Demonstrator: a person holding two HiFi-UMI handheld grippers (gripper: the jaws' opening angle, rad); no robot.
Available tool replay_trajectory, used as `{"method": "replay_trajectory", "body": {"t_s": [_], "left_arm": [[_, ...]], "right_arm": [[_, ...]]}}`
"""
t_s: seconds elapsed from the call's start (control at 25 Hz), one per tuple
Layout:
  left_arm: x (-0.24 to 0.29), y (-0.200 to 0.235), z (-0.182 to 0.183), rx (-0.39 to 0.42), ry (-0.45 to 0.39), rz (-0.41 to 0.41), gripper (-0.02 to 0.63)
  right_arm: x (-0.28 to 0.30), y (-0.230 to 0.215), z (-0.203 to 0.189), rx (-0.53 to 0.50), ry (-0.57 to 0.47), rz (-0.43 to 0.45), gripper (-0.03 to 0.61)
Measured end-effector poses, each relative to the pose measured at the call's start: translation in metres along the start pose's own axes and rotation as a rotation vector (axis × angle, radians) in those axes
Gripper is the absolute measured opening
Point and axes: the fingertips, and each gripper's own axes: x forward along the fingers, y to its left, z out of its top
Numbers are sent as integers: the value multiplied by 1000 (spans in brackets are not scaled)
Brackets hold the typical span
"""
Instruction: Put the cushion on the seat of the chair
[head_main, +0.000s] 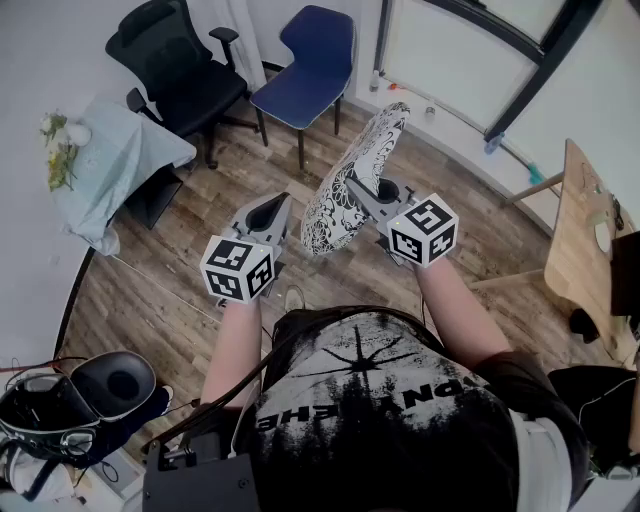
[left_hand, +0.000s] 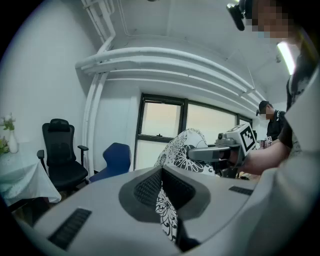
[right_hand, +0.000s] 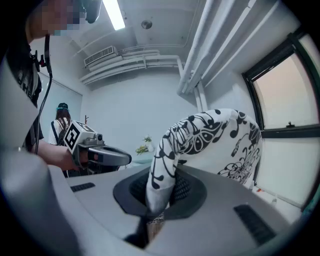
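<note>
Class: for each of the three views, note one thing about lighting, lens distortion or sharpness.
Head view: evenly lit and sharp, with the floorboards bowing toward the edges. Left gripper view: fisheye circle with black corners; the window behind the cushion is washed out. Right gripper view: same black corners; the ceiling strip light is blown out to white.

I see a table under a pale blue cloth at left, with flowers on its corner. A wooden desk stands at right. A black-and-white device lies lower left, beside the wood floor.
</note>
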Motion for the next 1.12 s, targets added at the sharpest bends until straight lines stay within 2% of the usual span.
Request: {"method": "replay_trajectory", "body": {"t_s": [0.2, 0.84, 1.12], "left_arm": [[1, -1, 2, -19, -7, -8, 15], [1, -5, 1, 4, 1, 14, 15], [4, -1, -6, -39, -4, 5, 15]], "right_arm": [[-2, 1, -3, 0, 0, -1, 26], [-5, 3, -1, 3, -21, 21, 28], [-3, 2, -5, -11, -4, 23, 28]]}}
